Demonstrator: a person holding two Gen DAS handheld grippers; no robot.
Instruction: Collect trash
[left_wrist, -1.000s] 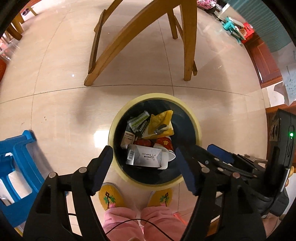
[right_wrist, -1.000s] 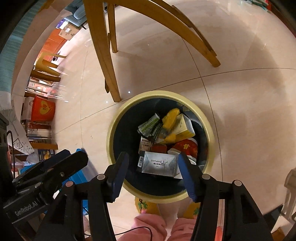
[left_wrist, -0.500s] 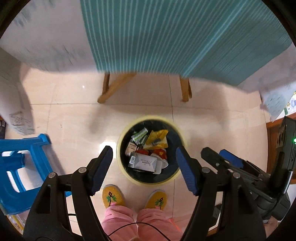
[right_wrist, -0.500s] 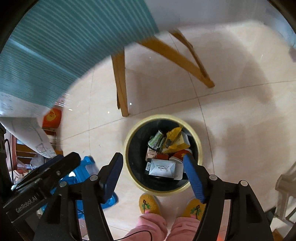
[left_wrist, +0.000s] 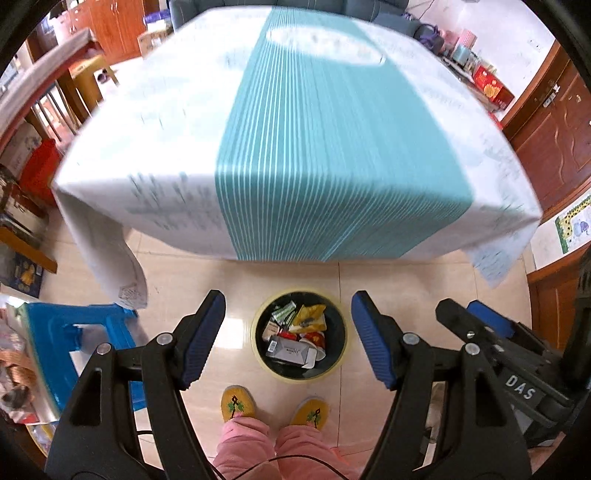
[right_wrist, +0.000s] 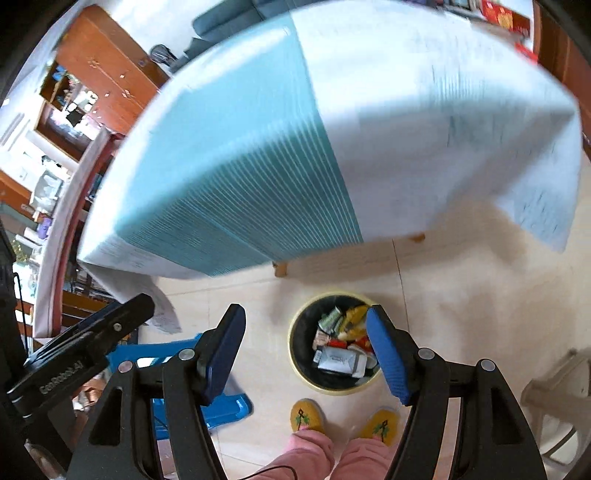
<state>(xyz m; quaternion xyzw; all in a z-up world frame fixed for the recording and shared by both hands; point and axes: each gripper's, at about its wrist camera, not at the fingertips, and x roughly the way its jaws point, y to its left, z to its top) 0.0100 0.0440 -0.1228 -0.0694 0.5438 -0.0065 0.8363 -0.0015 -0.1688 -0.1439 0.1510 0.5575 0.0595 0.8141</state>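
One bin (left_wrist: 341, 360), two slippers (left_wrist: 238, 403).

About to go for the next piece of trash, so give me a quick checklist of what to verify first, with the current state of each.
1. Left gripper empty and open: ok.
2. Right gripper empty and open: ok.
3. Bin upright on the floor: ok.
4. Earlier trash inside the bin, silver box on top: ok.
5. Room left in the bin: ok, the pile sits below the rim.
6. Trash left on the table: cannot tell, the cloth is blurred.
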